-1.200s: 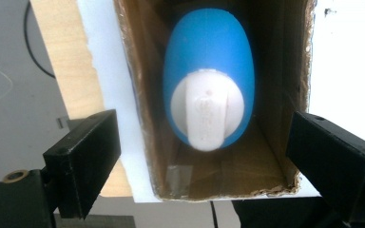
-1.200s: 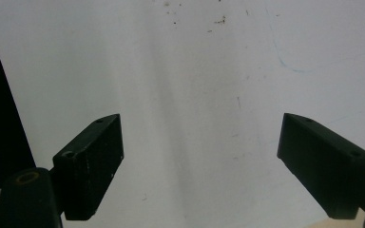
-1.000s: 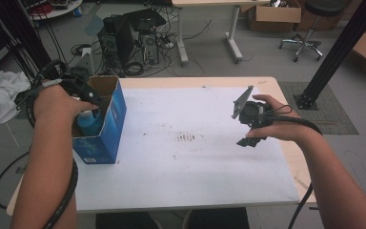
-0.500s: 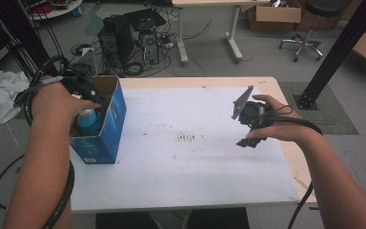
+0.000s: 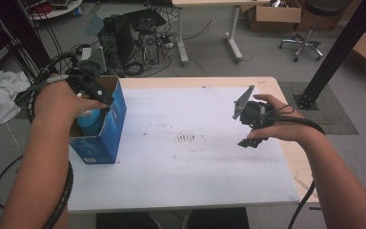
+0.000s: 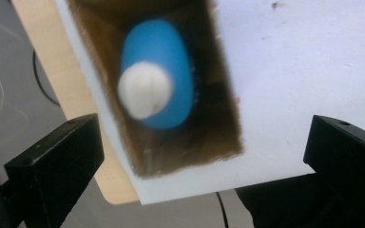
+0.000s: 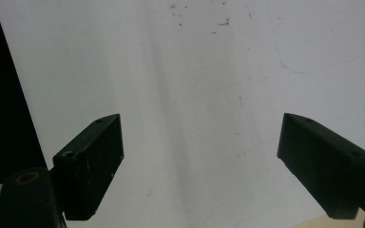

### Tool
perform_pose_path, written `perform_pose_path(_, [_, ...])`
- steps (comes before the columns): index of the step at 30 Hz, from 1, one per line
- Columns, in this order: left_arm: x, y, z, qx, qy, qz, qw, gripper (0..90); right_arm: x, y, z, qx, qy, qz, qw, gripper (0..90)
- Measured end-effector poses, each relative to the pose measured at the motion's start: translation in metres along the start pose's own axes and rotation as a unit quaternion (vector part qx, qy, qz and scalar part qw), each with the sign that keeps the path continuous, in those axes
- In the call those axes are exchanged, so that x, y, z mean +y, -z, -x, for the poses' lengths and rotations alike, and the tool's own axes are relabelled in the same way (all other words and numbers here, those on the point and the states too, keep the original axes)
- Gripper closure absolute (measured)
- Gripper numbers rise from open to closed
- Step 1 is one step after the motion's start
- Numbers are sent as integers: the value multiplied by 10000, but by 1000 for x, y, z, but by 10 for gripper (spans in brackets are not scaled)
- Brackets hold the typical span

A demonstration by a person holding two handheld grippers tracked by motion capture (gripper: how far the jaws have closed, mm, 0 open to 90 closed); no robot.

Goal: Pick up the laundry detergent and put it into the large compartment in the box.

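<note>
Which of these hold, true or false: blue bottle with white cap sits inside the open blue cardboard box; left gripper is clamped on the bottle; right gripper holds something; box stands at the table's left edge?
1. The blue bottle with a white cap sits inside the open blue cardboard box. True.
2. The left gripper is clamped on the bottle. False: its jaws have just been opening and stand wide apart above the box, nothing between them.
3. The right gripper holds something. False: its jaws are open over the bare white table top.
4. The box stands near the table's left edge. True.
</note>
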State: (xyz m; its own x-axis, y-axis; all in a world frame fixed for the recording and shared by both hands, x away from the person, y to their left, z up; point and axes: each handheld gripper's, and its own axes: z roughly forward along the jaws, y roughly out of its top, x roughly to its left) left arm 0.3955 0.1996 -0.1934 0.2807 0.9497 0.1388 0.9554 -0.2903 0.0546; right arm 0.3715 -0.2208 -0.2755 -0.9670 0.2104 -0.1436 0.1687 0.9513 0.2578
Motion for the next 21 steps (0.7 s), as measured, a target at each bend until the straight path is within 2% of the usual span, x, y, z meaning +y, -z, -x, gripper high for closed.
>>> perform_pose_path(1, [1, 1, 2, -42, -44, 10, 10000, 1, 0, 0, 0, 1, 1, 1, 10000, 157])
perform_pose_path(3, [2, 1, 10, -85, -336, 19, 9994, 1, 1, -1, 1, 6, 8, -14, 10000, 157])
perform_pose_path(4, [2, 1, 10, -85, -336, 19, 9994, 1, 1, -1, 1, 6, 8, -14, 10000, 157])
perform_pose_path(5, [3, 1, 17, -150, -592, 20, 9981, 1, 1, -1, 1, 11, 10, -23, 10000, 157])
perform_pose_path(7, [3, 1, 25, -210, -898, 79, 9957, 1, 1, -1, 0, 12, 15, -30, 10000, 157])
perform_pose_path(8, [3, 1, 25, -210, -898, 79, 9957, 1, 1, -1, 0, 15, 22, -33, 10000, 157])
perform_pose_path(9, [2, 1, 32, -296, -1126, 98, 9932, 1, 1, -1, 0, 11, 33, -35, 10000, 157])
perform_pose_path(10, [2, 1, 32, -296, -1126, 98, 9932, 1, 1, -1, 0, 11, 33, -35, 10000, 157])
perform_pose_path(11, [2, 1, 39, -297, -1432, 126, 9892, 1, 1, -1, 0, 16, 43, -52, 10000, 157])
perform_pose_path(13, [0, 1, 47, -364, -1740, 157, 9840, 1, 1, -1, 0, 14, 51, -85, 9999, 157])
perform_pose_path(14, [0, 1, 47, -364, -1740, 157, 9840, 1, 1, -1, 0, 14, 51, -85, 9999, 157])
perform_pose_path(16, [-3, 3, 58, -435, -2066, 254, 9771, 1, 1, -1, 0, 18, 67, -118, 9999, 157])
perform_pose_path(17, [-4, 5, 66, -575, -2303, 289, 9710, 1, 1, -2, 0, 21, 64, -111, 9999, 157])
perform_pose_path(18, [-4, 5, 66, -575, -2303, 289, 9710, 1, 1, -1, 0, 18, 77, -132, 9999, 157])
perform_pose_path(19, [-7, 7, 77, -652, -2585, 311, 9633, 1, 1, -1, 0, 19, 82, -134, 9999, 157])
perform_pose_path(20, [-7, 7, 77, -652, -2585, 311, 9633, 1, 2, -1, 0, 19, 93, -150, 9998, 157])
perform_pose_path(21, [-9, 9, 87, -734, -2875, 329, 9544, 1, 2, -1, 0, 17, 93, -147, 9998, 157])
